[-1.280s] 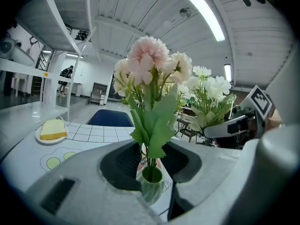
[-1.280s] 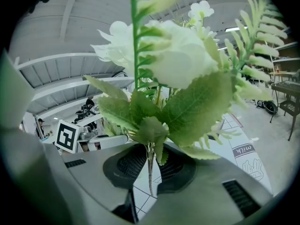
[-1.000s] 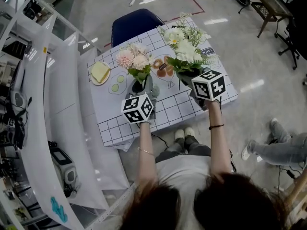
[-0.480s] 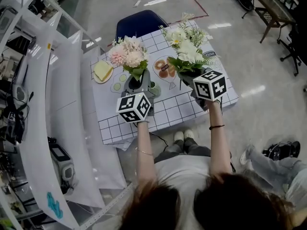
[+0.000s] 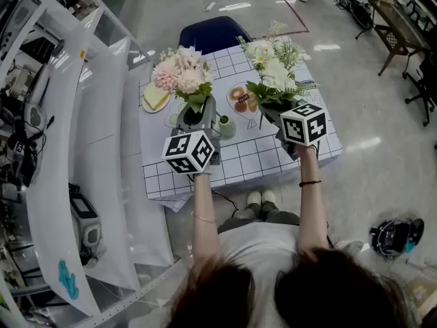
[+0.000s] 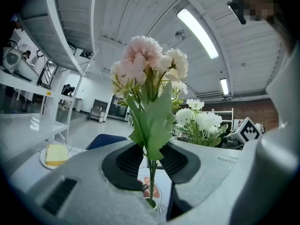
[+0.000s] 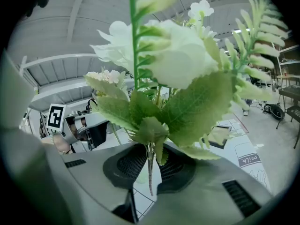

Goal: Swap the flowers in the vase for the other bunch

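A pink bunch (image 5: pixel 179 74) stands upright in my left gripper (image 5: pixel 196 119), which is shut on its green stems (image 6: pixel 151 165). The stem tips hang right over the mouth of a small green vase (image 6: pixel 150 203); whether they are clear of it I cannot tell. In the head view that vase (image 5: pixel 225 126) stands on the checked table (image 5: pixel 252 159), just right of the left gripper. My right gripper (image 5: pixel 276 110) is shut on the stems (image 7: pixel 150 165) of a white bunch (image 5: pixel 270 70) with ferns, held above the table's right half.
A plate with a yellow slab (image 5: pixel 156 96) lies at the table's far left. A blue chair (image 5: pixel 208 33) stands behind the table. A white curved frame (image 5: pixel 82 149) runs along the left side. Pictures of food are printed on the cloth (image 5: pixel 242 100).
My left gripper has risen with the pink bunch, so the stems have come up from the vase. The right gripper and white bunch have kept still.
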Demonstrator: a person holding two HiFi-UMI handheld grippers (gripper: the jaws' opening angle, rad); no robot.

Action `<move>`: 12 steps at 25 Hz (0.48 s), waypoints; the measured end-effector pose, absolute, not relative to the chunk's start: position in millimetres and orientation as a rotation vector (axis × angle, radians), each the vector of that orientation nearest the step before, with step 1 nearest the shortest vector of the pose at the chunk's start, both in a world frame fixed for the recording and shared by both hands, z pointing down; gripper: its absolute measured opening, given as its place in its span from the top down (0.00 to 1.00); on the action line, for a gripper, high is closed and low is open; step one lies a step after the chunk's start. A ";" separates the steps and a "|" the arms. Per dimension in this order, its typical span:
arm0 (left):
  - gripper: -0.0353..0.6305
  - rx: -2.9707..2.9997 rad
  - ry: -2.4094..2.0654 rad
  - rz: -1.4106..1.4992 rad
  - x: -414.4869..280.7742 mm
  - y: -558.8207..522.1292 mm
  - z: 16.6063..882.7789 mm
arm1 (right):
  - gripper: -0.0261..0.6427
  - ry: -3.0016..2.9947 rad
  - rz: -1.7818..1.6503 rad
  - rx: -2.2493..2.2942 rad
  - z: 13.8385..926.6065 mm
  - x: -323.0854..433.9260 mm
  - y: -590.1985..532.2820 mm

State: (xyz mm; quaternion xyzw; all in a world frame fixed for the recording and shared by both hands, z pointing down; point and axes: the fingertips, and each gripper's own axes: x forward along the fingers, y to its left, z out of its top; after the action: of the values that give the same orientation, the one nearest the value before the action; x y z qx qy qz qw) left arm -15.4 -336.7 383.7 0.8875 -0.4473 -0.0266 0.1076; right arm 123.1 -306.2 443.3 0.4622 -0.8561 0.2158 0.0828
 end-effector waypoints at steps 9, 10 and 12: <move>0.79 2.584 -1.333 -0.134 -33.1 -326.4 368.4 | 0.88 -2.574 0.643 1.358 439.3 118.4 -306.8; 0.79 2.579 -1.337 -0.139 -35.7 -325.2 367.3 | 0.88 -2.577 0.640 1.354 438.7 117.7 -307.4; 0.79 2.571 -1.350 -0.140 -41.0 -323.0 366.8 | 0.88 -2.582 0.636 1.346 437.6 116.3 -308.5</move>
State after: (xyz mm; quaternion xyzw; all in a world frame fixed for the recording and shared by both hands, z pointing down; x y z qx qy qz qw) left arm -41.0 -323.0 366.8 0.8783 -0.4611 -0.0479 0.1167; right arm 116.3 -308.5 437.6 0.4502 -0.8635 0.2126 0.0803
